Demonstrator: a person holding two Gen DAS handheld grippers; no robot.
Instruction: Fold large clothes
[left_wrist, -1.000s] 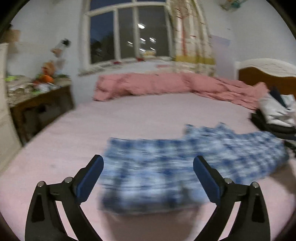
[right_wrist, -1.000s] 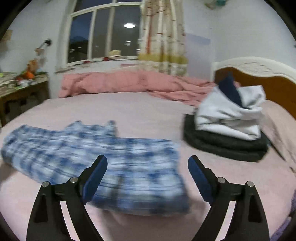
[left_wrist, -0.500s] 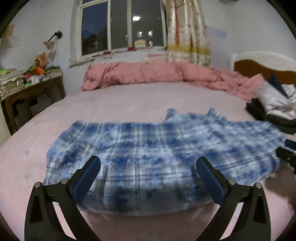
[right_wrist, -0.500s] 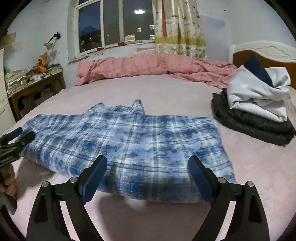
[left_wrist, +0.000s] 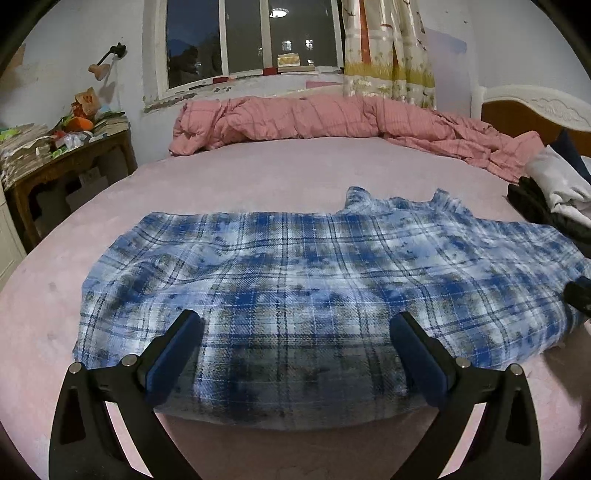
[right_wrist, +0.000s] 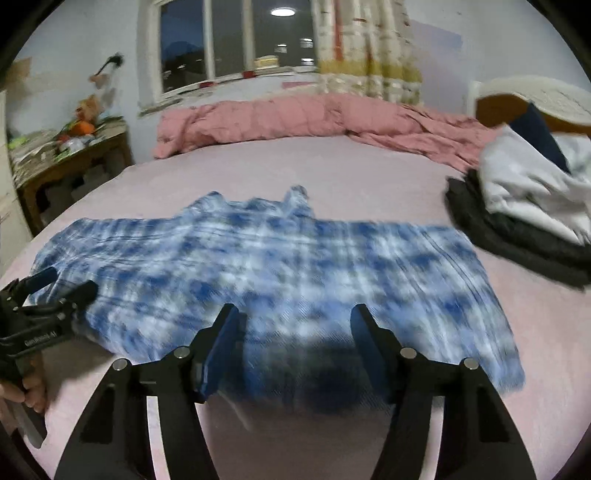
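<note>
The left tool (left_wrist: 295, 332) is hovering with its two blue-padded fingers spread wide apart, holding nothing, its tips lying over the near edge of the blue plaid shirt (left_wrist: 314, 288); whether the pads are touching the cloth cannot be told. The right tool (right_wrist: 295, 317) is also standing open with nothing between its fingers, though they are set closer together than the left ones, and its tips are likewise lying over the shirt's near edge. In the right wrist view the left tool is showing at the far left, gripped by a hand (right_wrist: 26, 391), its tip lying at the shirt's left end; that view is blurred. The one shirt is lying spread flat across the middle of the pink bed (left_wrist: 258, 173), its length running left to right and its collar pointing toward the far side. One rumpled pink quilt (left_wrist: 314, 118) is lying along the far edge of the bed under the window (left_wrist: 251, 37). At the right, near the headboard (left_wrist: 535, 110), one stack of folded clothes (right_wrist: 528, 206) is sitting, dark pieces beneath pale grey ones, close to the shirt's right end. One cluttered wooden surface (left_wrist: 70, 162) is standing to the left of the bed.
</note>
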